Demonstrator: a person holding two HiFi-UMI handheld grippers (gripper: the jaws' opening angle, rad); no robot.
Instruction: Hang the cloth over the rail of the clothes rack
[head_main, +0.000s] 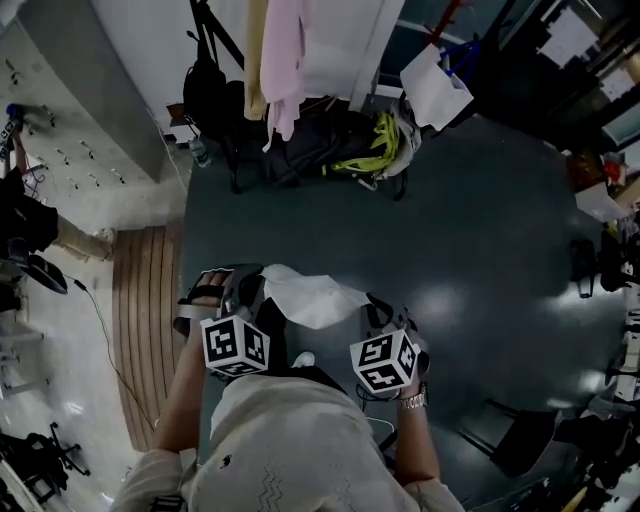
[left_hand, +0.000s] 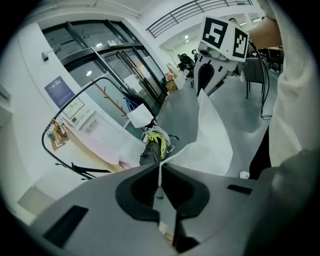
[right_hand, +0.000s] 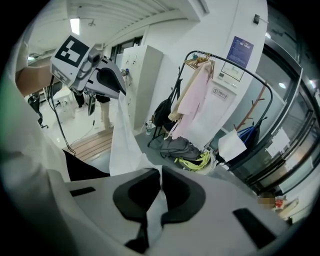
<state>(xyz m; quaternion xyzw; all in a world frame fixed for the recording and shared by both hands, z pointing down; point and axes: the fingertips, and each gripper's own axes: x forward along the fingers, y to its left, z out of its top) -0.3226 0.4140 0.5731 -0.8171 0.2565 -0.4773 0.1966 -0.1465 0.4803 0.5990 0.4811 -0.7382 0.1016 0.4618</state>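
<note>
A white cloth (head_main: 312, 298) hangs spread between my two grippers over the dark grey floor. My left gripper (head_main: 252, 290) is shut on one edge of the cloth (left_hand: 215, 145), its jaws meeting on the fabric (left_hand: 160, 169). My right gripper (head_main: 376, 312) is shut on the other edge (right_hand: 125, 145), with fabric pinched between its pads (right_hand: 160, 176). The clothes rack stands ahead. Its black curved rail (right_hand: 235, 62) carries a pink garment (right_hand: 192, 97) and white ones. In the head view only the hanging garments (head_main: 285, 60) show at the top.
Dark bags and a yellow-green item (head_main: 375, 150) lie on the floor under the rack. A white paper bag (head_main: 435, 88) hangs at the rack's right. A wooden strip (head_main: 145, 320) borders the floor at the left, with a person (head_main: 20, 215) beyond. A dark chair (head_main: 520, 440) stands lower right.
</note>
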